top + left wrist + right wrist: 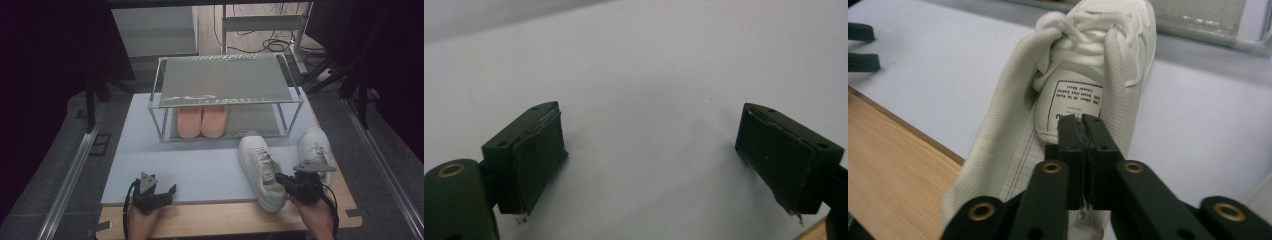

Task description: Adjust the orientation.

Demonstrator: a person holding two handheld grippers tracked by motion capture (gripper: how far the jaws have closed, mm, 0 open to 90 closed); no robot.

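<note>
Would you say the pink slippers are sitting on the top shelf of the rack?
No, the pink slippers sit side by side on the lower level of the rack, under its top shelf.

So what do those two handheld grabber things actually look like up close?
Both are black. The left gripper has two blocky fingers with flat dark pads; the right gripper has brass-coloured rivets on its linkages. Each carries a grey three-cornered plate on top and trails a black cable.

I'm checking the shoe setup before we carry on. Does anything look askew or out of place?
The left white sneaker lies slanted, its heel off the grey mat onto the wooden table, while the right white sneaker lies straighter. The pink slippers sit neatly on the rack.
</note>
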